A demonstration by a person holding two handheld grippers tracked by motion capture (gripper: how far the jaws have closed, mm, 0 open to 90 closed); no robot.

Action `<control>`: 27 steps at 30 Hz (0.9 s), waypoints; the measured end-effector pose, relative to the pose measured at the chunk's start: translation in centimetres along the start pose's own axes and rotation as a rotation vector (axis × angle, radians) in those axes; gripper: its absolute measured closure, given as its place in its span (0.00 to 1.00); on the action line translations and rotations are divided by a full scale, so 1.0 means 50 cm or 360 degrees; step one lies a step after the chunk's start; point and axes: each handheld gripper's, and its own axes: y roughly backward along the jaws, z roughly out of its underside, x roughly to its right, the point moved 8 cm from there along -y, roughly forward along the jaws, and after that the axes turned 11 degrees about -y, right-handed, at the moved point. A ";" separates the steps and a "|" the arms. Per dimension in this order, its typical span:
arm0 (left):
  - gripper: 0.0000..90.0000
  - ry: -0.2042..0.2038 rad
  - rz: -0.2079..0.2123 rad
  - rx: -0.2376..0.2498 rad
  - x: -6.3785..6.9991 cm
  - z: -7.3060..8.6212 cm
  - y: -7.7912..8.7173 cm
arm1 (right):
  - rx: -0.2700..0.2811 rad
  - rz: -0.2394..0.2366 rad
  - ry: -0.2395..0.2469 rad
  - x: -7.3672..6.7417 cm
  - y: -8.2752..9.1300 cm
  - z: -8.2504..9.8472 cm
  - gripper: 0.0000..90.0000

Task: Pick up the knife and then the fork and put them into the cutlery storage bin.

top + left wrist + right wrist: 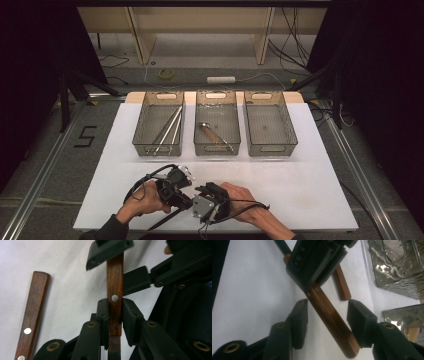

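Wood handle (115,292) of a utensil sits clamped in the left gripper (115,315), low over the white table (310,175); the right gripper (327,315) straddles its free end, jaws not yet pressing (gaps visible both sides); it looks stiff, light, smooth; best gripped mid-handle; its working end is hidden; a second handle (32,315) lies nearby.

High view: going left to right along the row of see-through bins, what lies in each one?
Left bin with long metal utensils → middle bin with a wooden-handled utensil → right bin, nothing visible inside.
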 end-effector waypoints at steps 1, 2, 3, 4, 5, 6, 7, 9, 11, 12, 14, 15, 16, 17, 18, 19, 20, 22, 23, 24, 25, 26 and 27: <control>0.84 0.0003 0.0006 -0.0002 0.000 -0.001 0.000 | 0.0019 0.0011 -0.0012 -0.003 0.000 -0.002 0.64; 0.84 0.0003 0.0009 -0.0001 0.001 -0.001 0.001 | 0.0017 0.0014 0.0015 -0.001 0.001 -0.002 0.66; 0.84 0.0004 0.0012 0.0001 0.001 -0.001 0.001 | 0.0019 0.0018 0.0031 -0.001 0.002 -0.003 0.67; 0.84 0.0004 0.0014 0.0004 0.000 -0.002 0.001 | 0.0016 0.0024 0.0058 -0.001 0.002 -0.002 0.68; 0.84 0.0002 0.0015 0.0004 0.000 -0.002 0.002 | 0.0021 0.0045 0.0067 -0.001 0.003 -0.003 0.69; 0.84 0.0002 0.0023 0.0004 0.000 -0.002 0.002 | 0.0019 0.0037 0.0085 -0.002 0.003 -0.003 0.71; 0.84 0.0011 0.0026 0.0016 0.001 -0.003 0.002 | 0.0012 0.0035 0.0102 -0.003 0.005 -0.002 0.72; 0.84 0.0011 0.0037 0.0015 0.001 -0.004 0.005 | 0.0012 0.0033 0.0126 -0.007 0.007 -0.002 0.76; 0.84 0.0022 0.0038 0.0037 0.001 -0.006 0.008 | 0.0027 0.0035 0.0152 -0.009 0.008 -0.002 0.81; 0.84 0.0022 0.0040 0.0041 0.000 -0.006 0.010 | 0.0025 0.0029 0.0177 -0.010 0.008 -0.001 0.85; 0.84 0.0005 0.0043 0.0040 0.002 -0.006 0.014 | 0.0032 0.0028 0.0204 -0.015 0.011 -0.001 0.88; 0.84 0.0002 0.0039 0.0044 0.003 -0.007 0.014 | 0.0027 0.0015 0.0215 -0.017 0.012 -0.001 0.89; 0.84 -0.0003 0.0039 0.0044 0.003 -0.007 0.014 | 0.0029 0.0003 0.0242 -0.016 0.012 -0.001 0.90; 0.84 -0.0005 0.0042 0.0044 0.004 -0.008 0.014 | 0.0035 0.0006 0.0254 -0.016 0.012 0.000 0.90; 0.84 -0.0008 0.0047 0.0043 0.005 -0.007 0.013 | 0.0036 0.0000 0.0257 -0.016 0.013 0.000 0.90; 0.84 -0.0009 0.0049 0.0042 0.006 -0.008 0.013 | 0.0036 -0.0011 0.0265 -0.016 0.013 0.000 0.91; 0.83 -0.0015 0.0052 0.0039 0.006 -0.007 0.014 | 0.0038 -0.0020 0.0262 -0.016 0.014 0.000 0.91; 0.82 -0.0012 0.0047 0.0052 0.005 -0.009 0.018 | 0.0035 -0.0034 0.0229 -0.017 0.017 0.001 0.91; 0.81 -0.0008 0.0036 0.0064 0.003 -0.010 0.020 | 0.0041 -0.0031 0.0240 -0.014 0.017 0.001 0.91; 0.80 0.0006 0.0018 0.0071 0.001 -0.010 0.023 | 0.0037 -0.0033 0.0224 -0.012 0.018 0.002 0.91; 0.75 0.0016 0.0005 0.0066 -0.003 -0.008 0.027 | 0.0028 -0.0027 0.0230 -0.008 0.020 0.004 0.91; 0.71 0.0032 -0.0001 0.0079 -0.006 -0.007 0.030 | 0.0020 -0.0029 0.0221 -0.006 0.021 0.008 0.91; 0.67 0.0040 -0.0010 0.0092 -0.010 -0.006 0.034 | 0.0017 -0.0019 0.0220 -0.003 0.023 0.011 0.91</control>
